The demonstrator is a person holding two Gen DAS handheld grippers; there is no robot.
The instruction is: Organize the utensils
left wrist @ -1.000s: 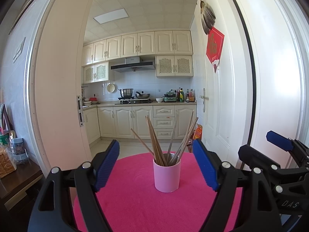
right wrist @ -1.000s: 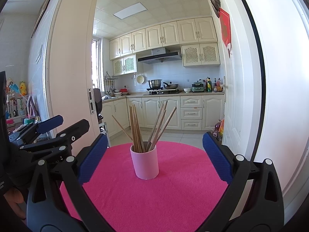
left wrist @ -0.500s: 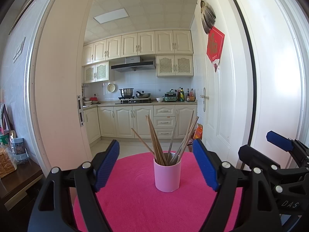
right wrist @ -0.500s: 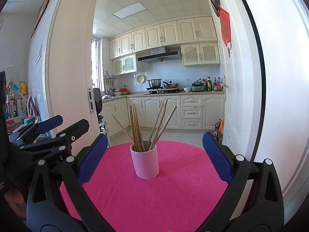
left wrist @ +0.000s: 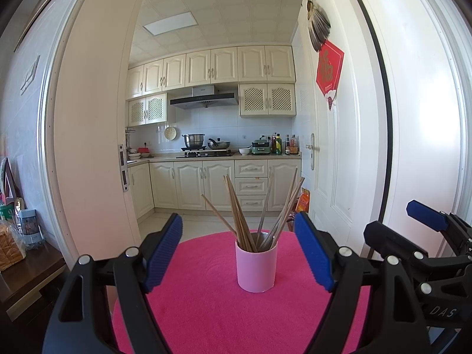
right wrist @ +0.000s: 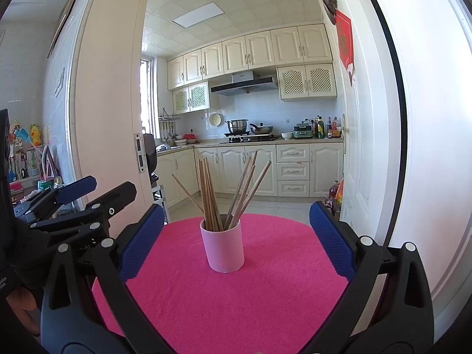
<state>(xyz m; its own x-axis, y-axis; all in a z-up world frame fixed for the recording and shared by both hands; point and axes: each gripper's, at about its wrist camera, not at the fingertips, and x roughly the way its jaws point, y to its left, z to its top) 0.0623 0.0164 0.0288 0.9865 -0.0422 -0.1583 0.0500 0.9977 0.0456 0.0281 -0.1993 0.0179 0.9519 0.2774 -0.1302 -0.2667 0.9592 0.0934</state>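
A pink cup stands upright near the middle of a round table under a bright pink cloth. Several wooden chopsticks stand in it, fanned out. My left gripper is held level in front of the cup, its blue pads wide apart with nothing between them. My right gripper is open likewise, short of the cup. Each gripper shows at the edge of the other's view.
Behind the table an open doorway leads into a kitchen with cream cabinets. A white door stands to the right, a wall to the left. A dark side table with packets is at the far left.
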